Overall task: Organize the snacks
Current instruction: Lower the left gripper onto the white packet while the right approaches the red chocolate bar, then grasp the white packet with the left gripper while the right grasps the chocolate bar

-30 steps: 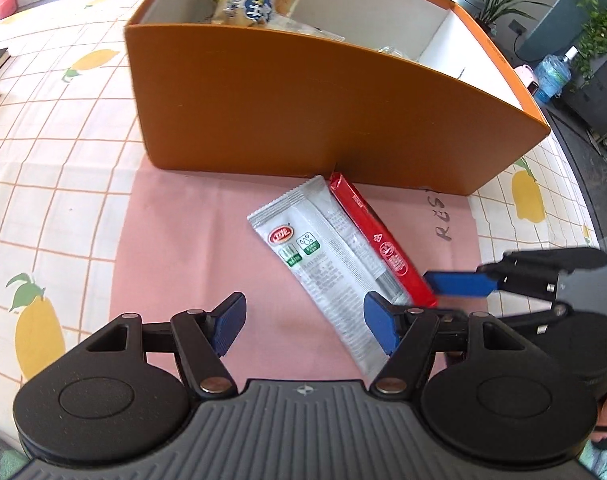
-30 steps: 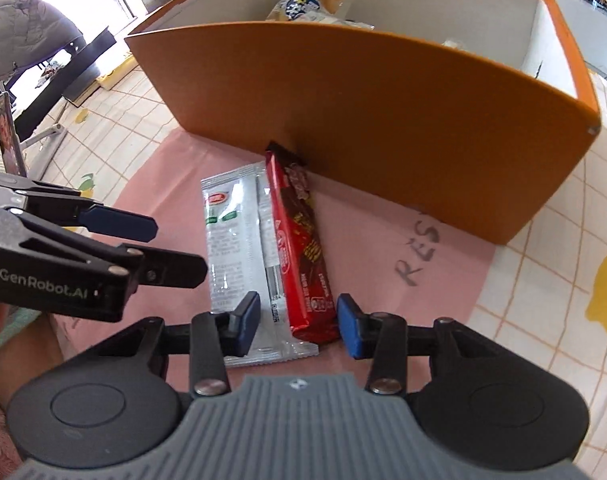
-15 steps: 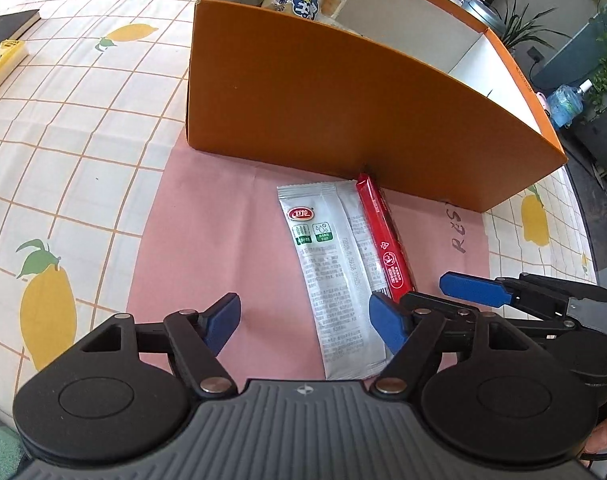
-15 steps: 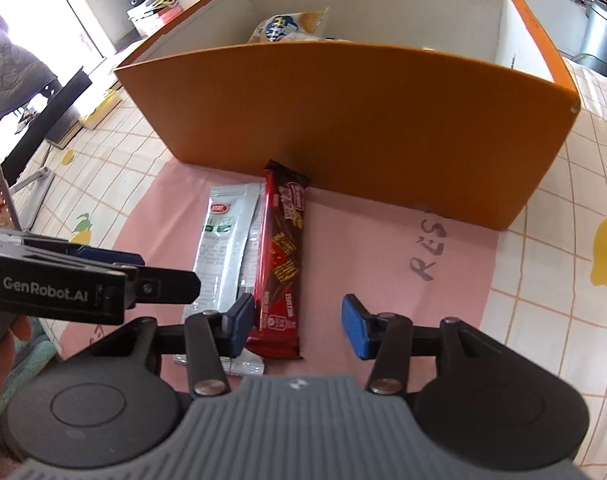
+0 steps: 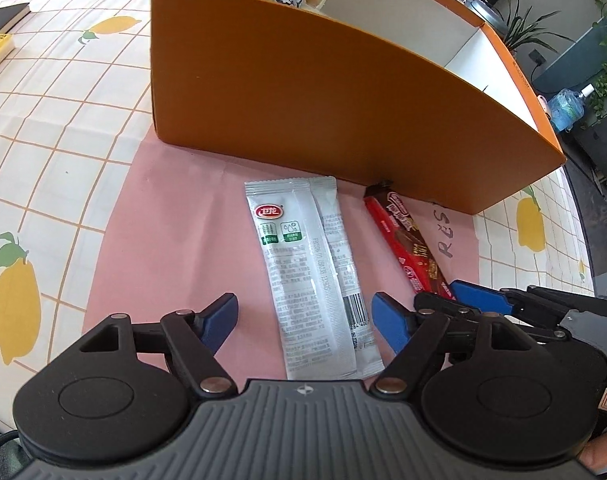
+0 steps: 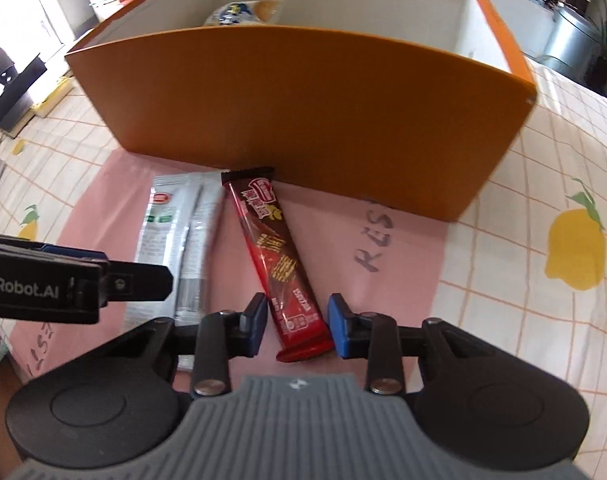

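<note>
orange box [image 5: 343, 92] is being seen standing beyond both hand-held grippers on the counter | red bar [image 6: 281, 264] is lying lengthwise toward the box, near end between the closing jaws of the right hand-held gripper [image 6: 296, 325], not yet clearly pinched | silver sachet [image 5: 315, 272] is being straddled, untouched, by the opening left hand-held gripper [image 5: 305, 314]

The silver packet's [image 5: 315, 276] near end is hidden under the left gripper's body, between its fingers [image 5: 387, 320].
</note>
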A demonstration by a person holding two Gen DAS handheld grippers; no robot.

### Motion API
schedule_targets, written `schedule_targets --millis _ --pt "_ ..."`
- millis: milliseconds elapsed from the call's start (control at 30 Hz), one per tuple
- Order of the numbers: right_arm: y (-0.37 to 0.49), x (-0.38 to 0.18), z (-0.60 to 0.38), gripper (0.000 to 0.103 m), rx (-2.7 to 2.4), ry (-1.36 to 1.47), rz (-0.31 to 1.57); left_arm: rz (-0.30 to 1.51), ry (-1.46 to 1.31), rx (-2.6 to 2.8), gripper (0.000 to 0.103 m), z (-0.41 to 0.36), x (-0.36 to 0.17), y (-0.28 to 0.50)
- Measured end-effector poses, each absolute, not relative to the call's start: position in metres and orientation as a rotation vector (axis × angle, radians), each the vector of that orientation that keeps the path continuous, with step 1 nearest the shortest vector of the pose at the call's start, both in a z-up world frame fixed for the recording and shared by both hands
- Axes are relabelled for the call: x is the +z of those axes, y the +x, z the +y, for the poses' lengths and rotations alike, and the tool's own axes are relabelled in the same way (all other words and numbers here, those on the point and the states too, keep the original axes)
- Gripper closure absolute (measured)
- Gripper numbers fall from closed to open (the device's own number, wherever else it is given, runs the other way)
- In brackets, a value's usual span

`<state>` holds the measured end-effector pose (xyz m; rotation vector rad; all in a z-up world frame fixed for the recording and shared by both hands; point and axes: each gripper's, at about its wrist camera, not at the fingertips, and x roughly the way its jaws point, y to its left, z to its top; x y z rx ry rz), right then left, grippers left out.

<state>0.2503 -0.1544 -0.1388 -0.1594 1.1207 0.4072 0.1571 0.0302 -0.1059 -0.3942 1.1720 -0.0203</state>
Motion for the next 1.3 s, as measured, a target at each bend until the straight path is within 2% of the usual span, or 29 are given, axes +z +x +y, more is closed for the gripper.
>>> schedule_targets --millis 233,367,400,467,600,1033,1300 --pt "0.252 -0.138 -0.166 0.070 0.341 -0.174 1.141 1.202 -0.342 0.016 0.010 0.001 -0.110 0.169" --pt "0.250 -0.139 -0.162 0.064 0.363 -0.199 1.139 1.206 -0.326 0.061 0.008 -0.010 -0.112 0.177" --pt "0.248 -0.139 -0.159 0.064 0.367 -0.211 1.138 1.202 -0.315 0.070 0.005 -0.015 -0.113 0.180" --pt "0.246 -0.138 -0.157 0.063 0.376 -0.225 1.135 1.192 -0.264 0.084 0.001 -0.024 -0.116 0.184" --pt "0.244 -0.138 -0.157 0.062 0.384 -0.220 1.140 1.178 -0.130 0.101 0.000 -0.040 -0.121 0.186" --pt "0.242 -0.134 -0.152 0.051 0.447 -0.235 1.119 1.268 -0.027 0.054 0.000 0.009 -0.128 0.183" --pt "0.251 -0.136 -0.151 0.049 0.447 -0.222 1.089 1.216 -0.062 0.046 0.000 0.022 -0.135 0.173"
